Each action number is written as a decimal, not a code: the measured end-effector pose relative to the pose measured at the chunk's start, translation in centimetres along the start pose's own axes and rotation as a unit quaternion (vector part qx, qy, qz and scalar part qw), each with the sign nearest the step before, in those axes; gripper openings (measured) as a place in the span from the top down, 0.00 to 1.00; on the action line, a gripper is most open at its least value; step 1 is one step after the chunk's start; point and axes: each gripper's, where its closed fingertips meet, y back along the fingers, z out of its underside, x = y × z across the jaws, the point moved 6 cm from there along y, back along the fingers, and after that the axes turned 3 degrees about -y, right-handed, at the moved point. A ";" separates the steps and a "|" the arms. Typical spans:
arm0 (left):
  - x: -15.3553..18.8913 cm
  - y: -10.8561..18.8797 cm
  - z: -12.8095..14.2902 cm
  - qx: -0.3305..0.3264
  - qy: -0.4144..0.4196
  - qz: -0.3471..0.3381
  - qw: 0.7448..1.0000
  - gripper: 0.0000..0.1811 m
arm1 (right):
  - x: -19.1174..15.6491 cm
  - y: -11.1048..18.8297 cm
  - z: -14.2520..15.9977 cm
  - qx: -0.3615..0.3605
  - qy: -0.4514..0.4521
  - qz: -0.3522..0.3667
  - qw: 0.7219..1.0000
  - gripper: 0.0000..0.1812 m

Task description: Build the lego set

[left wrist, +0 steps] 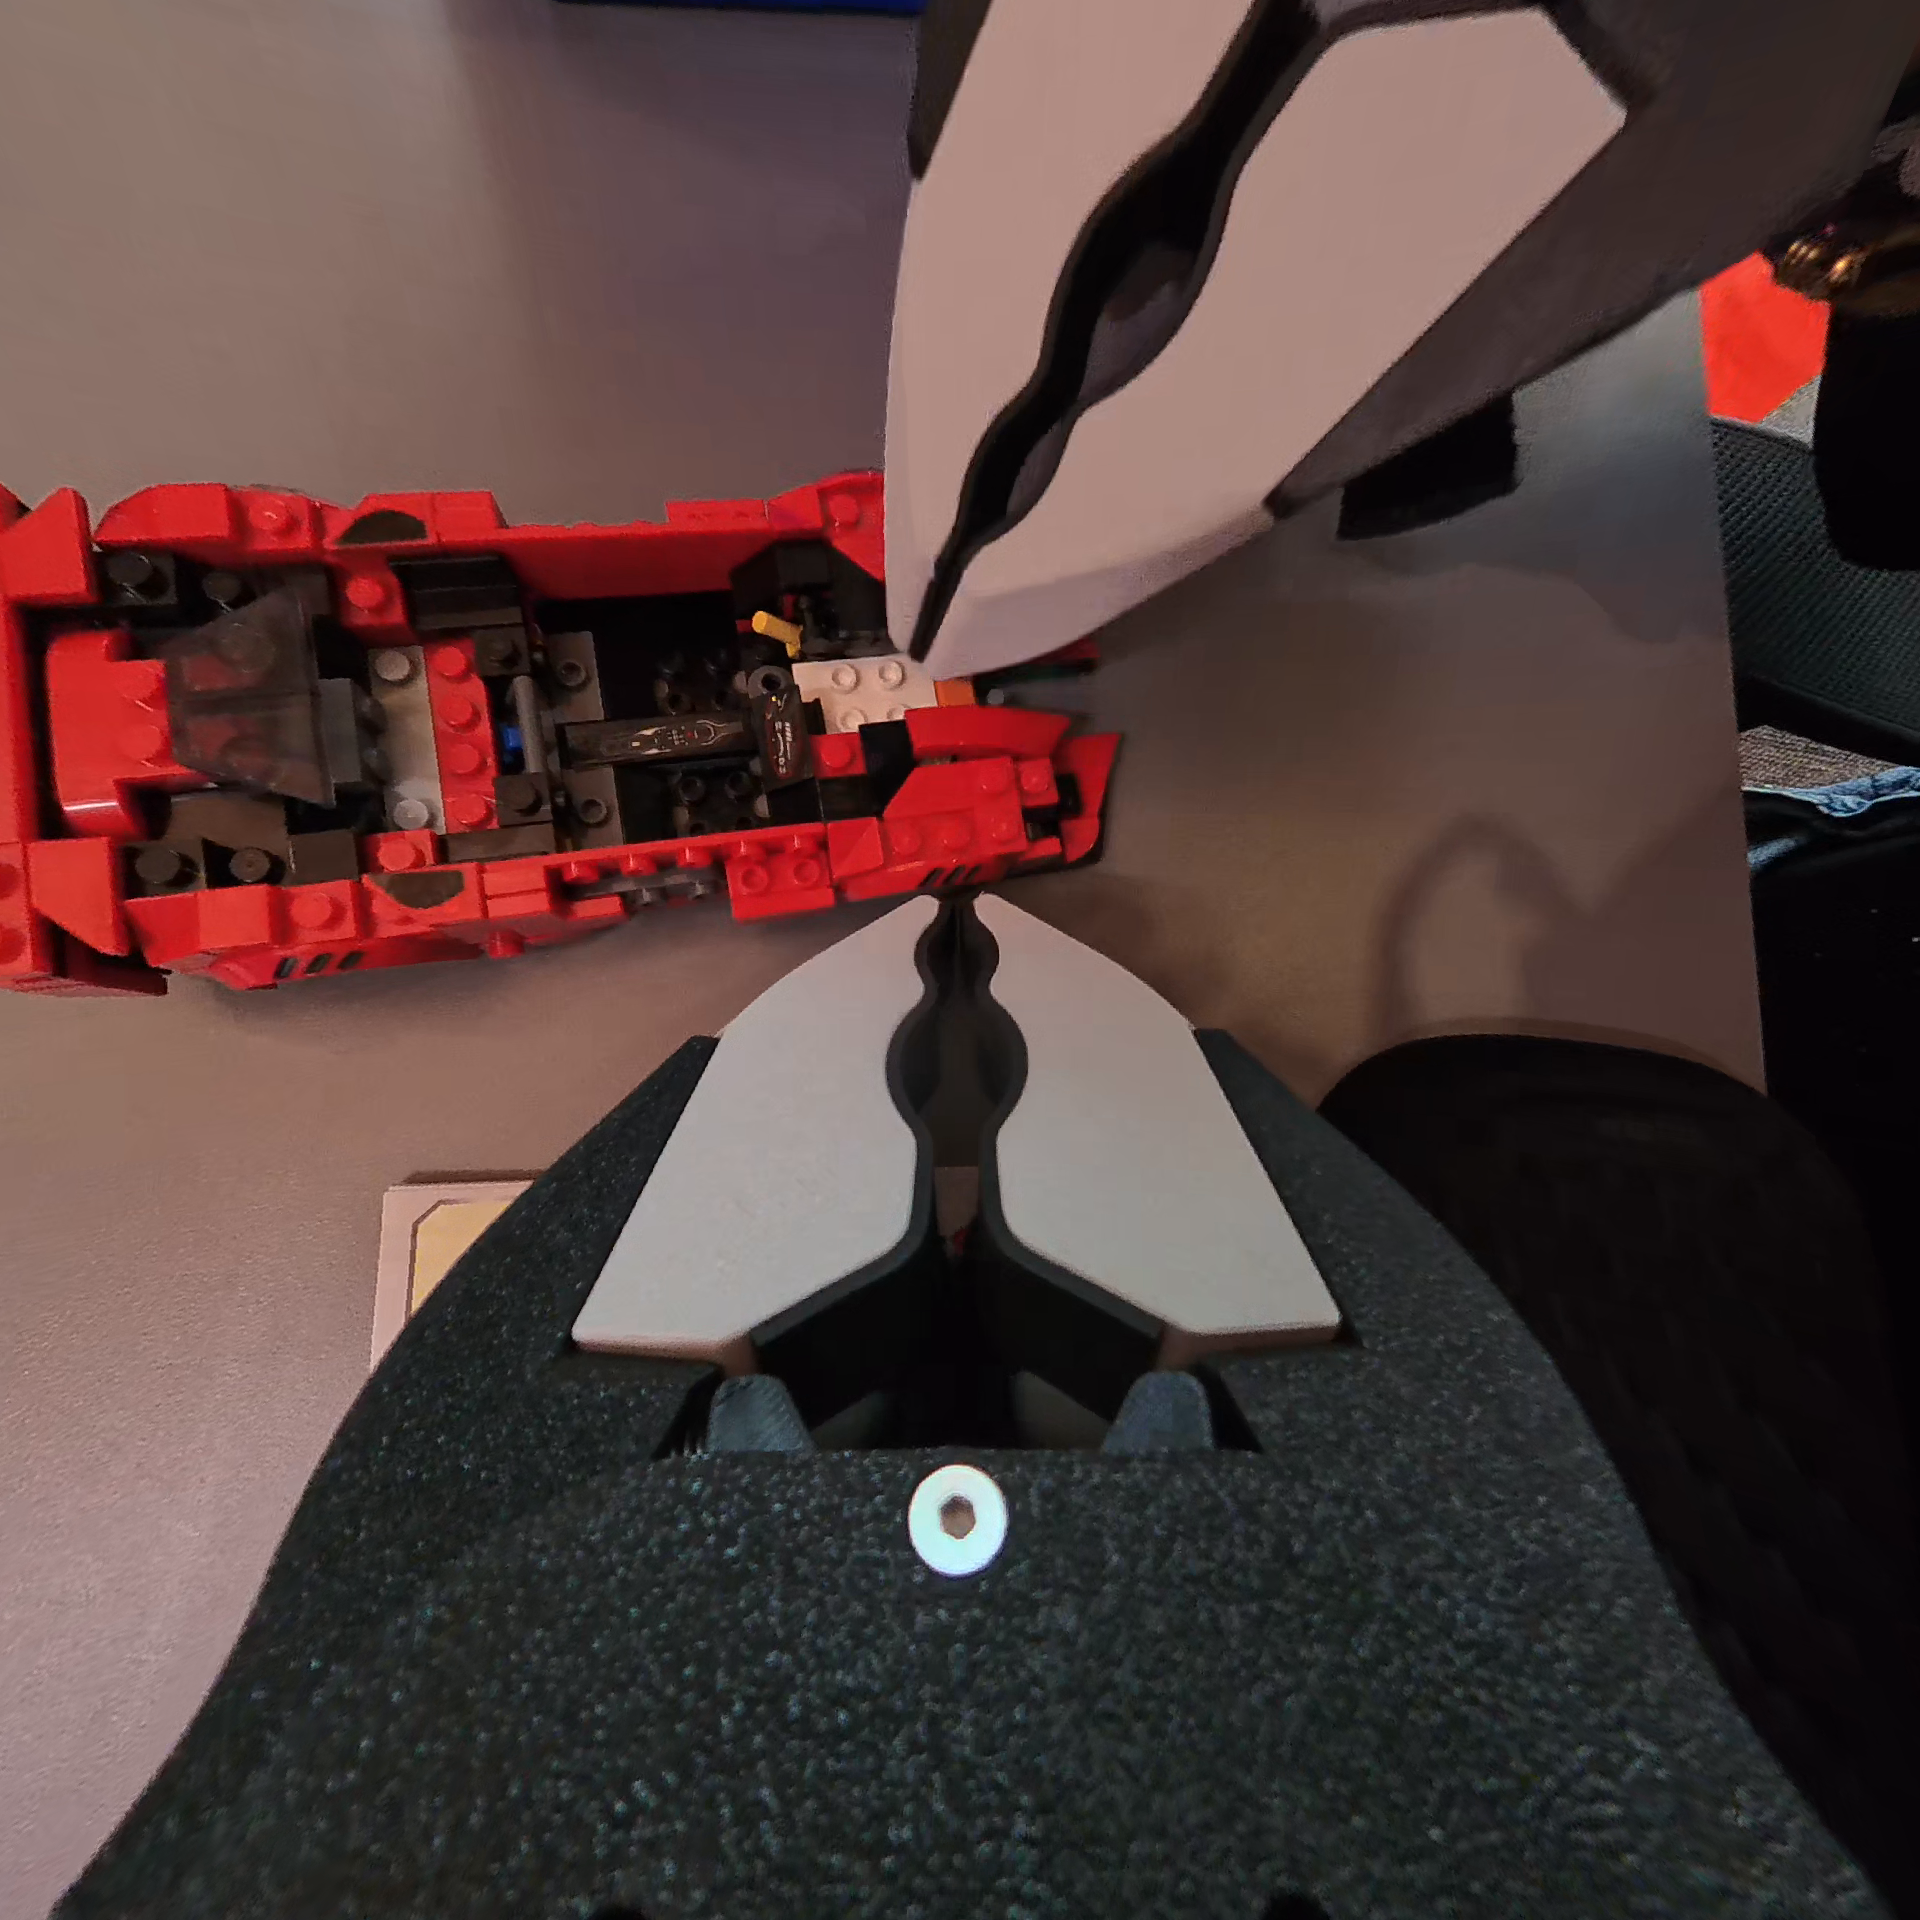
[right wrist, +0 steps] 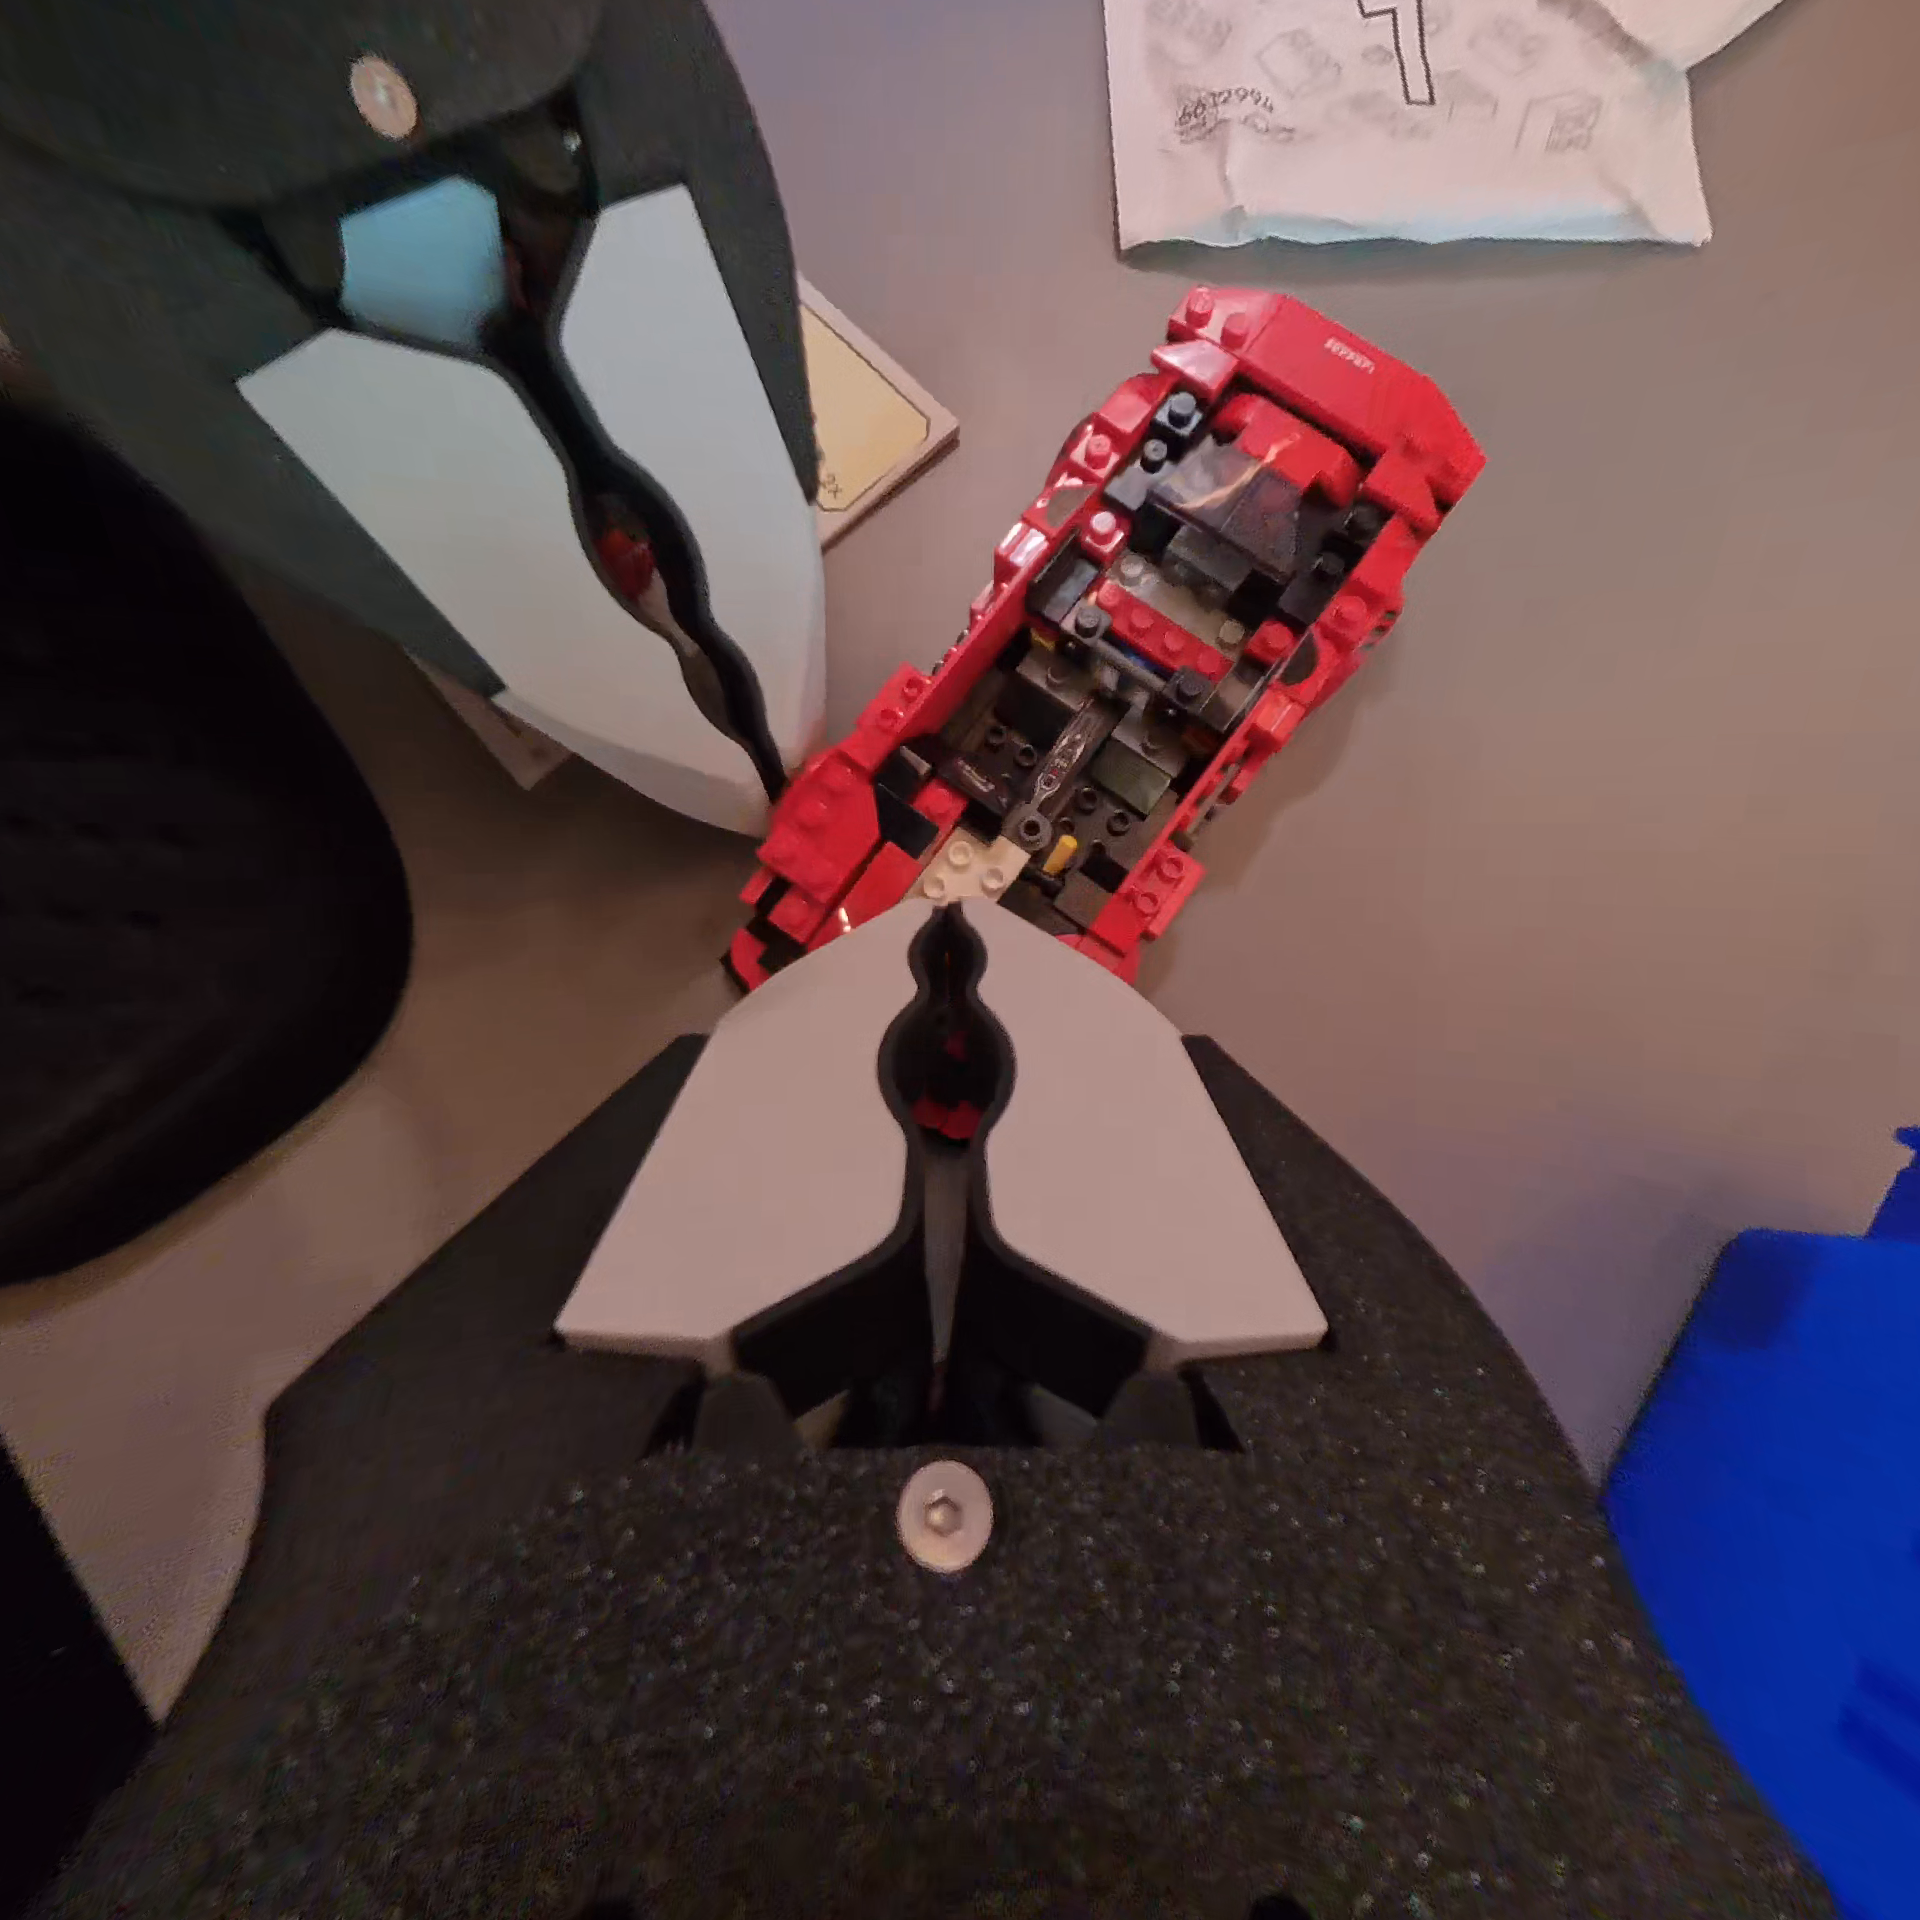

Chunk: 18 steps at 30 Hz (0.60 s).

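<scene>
- Presently, a red lego car (left wrist: 499, 727), partly built with its interior open, is found lying on the grey desk (left wrist: 364, 260).
- The left claw (left wrist: 954, 906) is seen with its tips closed together against the red bodywork at one end of the car; whether a part is pinched there or the model is merely braced cannot be told.
- The right claw (right wrist: 951, 914) is seen closed as well, its tips set against the white studded plate (right wrist: 971, 868) at the same end; a small red piece appears caught deeper in the slot between its fingers.
- A printed paper bag (right wrist: 1403, 125), a booklet corner (right wrist: 883, 436) and a blue container (right wrist: 1787, 1507) are noted nearby on the desk.
- Risk: if the white plate is pressed off-centre, it could be seated crooked or neighbouring bricks popped loose.
- Risk: should the left brace slip off the sloped red panel, the car could be skidded or twisted across the desk.
</scene>
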 end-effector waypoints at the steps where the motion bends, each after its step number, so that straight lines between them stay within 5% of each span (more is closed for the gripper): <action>1: 0.0 0.0 0.0 0.000 0.000 0.000 1.000 1.00 | -0.1 -0.1 0.0 -0.003 0.012 0.008 1.000 1.00; 11: 0.0 -0.2 0.1 0.001 0.000 0.002 1.000 1.00 | -0.3 -0.3 -0.2 0.039 -0.035 -0.058 0.997 1.00; 18: -0.2 0.0 0.2 0.002 0.004 -0.001 1.000 1.00 | 0.0 -0.3 0.1 0.004 0.052 0.010 0.999 1.00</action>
